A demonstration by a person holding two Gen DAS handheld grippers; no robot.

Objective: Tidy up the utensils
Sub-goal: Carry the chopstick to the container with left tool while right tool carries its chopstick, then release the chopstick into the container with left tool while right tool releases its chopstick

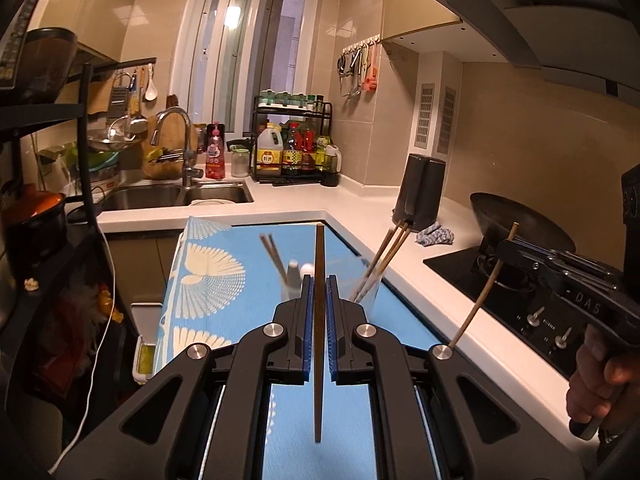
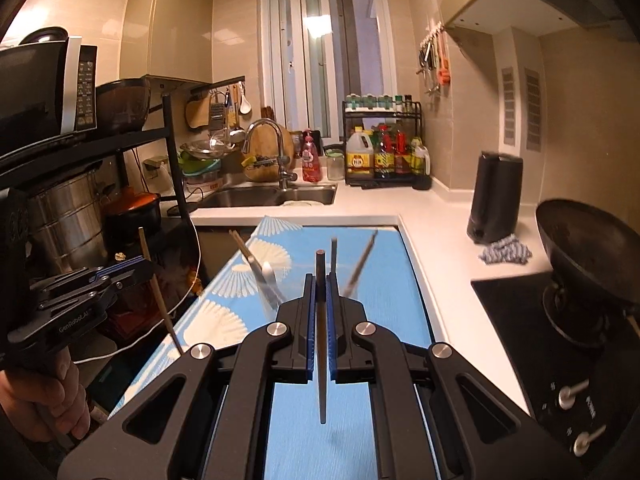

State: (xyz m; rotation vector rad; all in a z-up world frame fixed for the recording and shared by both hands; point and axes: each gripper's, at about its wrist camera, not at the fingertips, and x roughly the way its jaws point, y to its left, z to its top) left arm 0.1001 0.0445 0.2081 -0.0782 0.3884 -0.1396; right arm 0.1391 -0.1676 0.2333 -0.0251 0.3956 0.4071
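Observation:
My left gripper (image 1: 319, 280) is shut on a dark brown chopstick (image 1: 319, 332) held upright above the blue patterned mat (image 1: 216, 280). My right gripper (image 2: 320, 280) is shut on another chopstick (image 2: 321, 360), also upright. Each gripper shows in the other's view, the right one (image 1: 505, 245) with a light chopstick (image 1: 486, 292), the left one (image 2: 138, 268) with its chopstick (image 2: 160, 296). Ahead on the mat stand two clear cups: one (image 1: 366, 292) holds several chopsticks (image 1: 386, 256), the other (image 1: 290, 284) holds chopsticks and spoons (image 1: 307, 270). In the right view they are blurred.
A white counter (image 1: 360, 200) wraps around the mat. A sink (image 1: 176, 196) with faucet lies at the back left, a bottle rack (image 1: 294, 148) at the back. A black holder (image 1: 420, 192), a rag (image 1: 434, 236) and a stove with a wok (image 1: 520, 224) are on the right. A shelf with pots (image 2: 80, 216) stands left.

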